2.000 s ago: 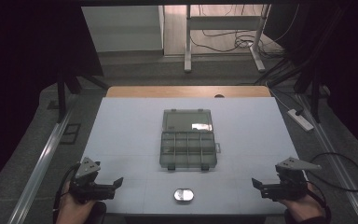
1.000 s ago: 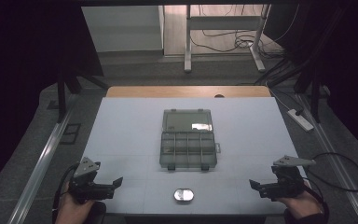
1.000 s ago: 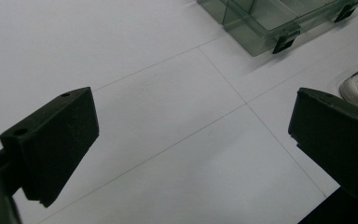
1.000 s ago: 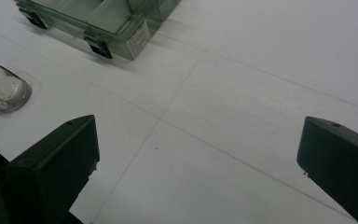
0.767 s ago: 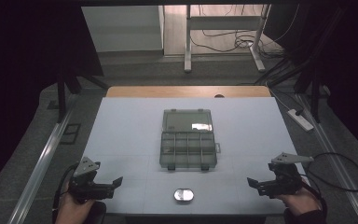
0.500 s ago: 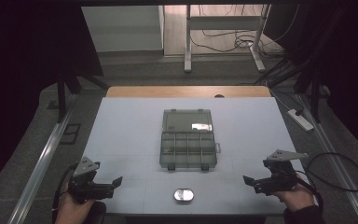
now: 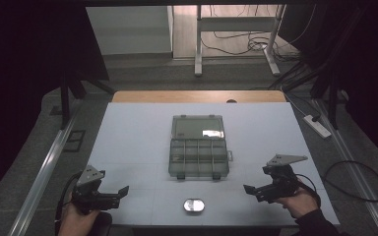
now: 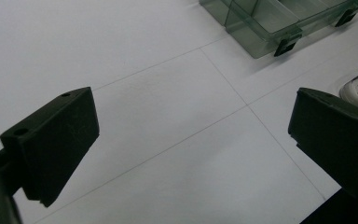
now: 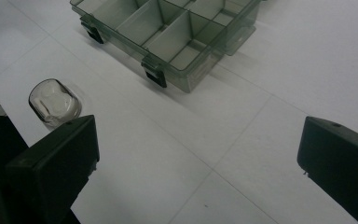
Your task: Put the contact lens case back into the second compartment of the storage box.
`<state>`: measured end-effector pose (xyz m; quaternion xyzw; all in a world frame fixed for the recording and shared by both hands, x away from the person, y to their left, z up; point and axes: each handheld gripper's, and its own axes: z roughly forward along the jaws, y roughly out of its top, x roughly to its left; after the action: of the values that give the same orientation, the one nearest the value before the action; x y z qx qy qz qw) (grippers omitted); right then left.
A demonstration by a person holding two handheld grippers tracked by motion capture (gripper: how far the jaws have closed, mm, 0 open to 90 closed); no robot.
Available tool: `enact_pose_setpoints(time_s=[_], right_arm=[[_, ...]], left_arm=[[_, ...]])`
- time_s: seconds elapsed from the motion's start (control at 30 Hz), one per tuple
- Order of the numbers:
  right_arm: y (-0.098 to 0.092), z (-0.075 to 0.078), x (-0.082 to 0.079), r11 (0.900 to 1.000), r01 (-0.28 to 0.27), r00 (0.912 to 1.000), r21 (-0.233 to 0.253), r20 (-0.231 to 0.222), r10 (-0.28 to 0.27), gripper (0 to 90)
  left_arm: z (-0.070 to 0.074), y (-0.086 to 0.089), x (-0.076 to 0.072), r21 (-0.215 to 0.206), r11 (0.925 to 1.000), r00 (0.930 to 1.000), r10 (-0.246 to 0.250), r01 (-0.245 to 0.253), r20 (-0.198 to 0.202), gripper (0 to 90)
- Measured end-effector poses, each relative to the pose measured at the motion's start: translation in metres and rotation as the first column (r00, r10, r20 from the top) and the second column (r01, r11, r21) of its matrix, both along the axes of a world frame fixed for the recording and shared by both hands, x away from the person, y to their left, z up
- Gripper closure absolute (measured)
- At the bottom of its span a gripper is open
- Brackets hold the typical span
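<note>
A clear green compartment box [image 7: 198, 146] lies open in the middle of the white table, its lid folded back and its cells looking empty [image 9: 168, 32]. A small clear oval dish [image 7: 194, 205] sits near the front edge, below the box [image 9: 54, 102]. My left gripper [image 7: 121, 191] rests open at the front left, jaws wide over bare table [image 8: 191, 140]; the box corner [image 8: 270, 28] lies ahead to its right. My right gripper [image 7: 248, 189] is open at the front right, pointing left toward the dish and the box front.
The white table [image 7: 128, 137] has a wooden strip [image 7: 197, 96] along its far edge. A power strip [image 7: 317, 125] and cables lie on the floor to the right. A desk frame [image 7: 236, 34] stands beyond.
My right gripper has moved left and a little forward over the table, toward the box and dish. My left gripper has stayed in place.
</note>
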<state>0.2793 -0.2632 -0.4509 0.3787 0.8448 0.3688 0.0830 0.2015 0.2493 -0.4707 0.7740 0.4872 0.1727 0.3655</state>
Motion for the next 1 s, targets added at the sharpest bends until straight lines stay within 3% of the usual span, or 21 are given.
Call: enact_pose_setpoints(time_s=[0.9,1.0], right_arm=[[0.047,-0.010,0.005,0.988,-0.150,0.9887,-0.031,-0.010,0.150,0.0],[0.052,-0.011,0.006,0.988,-0.156,0.9876,-0.015,-0.021,0.155,0.0]], left_arm=[[0.000,0.000,0.001,-0.001,1.0000,1.0000,0.003,-0.003,-0.007,1.6],[0.000,0.000,0.001,-0.001,1.0000,1.0000,0.004,-0.004,-0.008,1.6]])
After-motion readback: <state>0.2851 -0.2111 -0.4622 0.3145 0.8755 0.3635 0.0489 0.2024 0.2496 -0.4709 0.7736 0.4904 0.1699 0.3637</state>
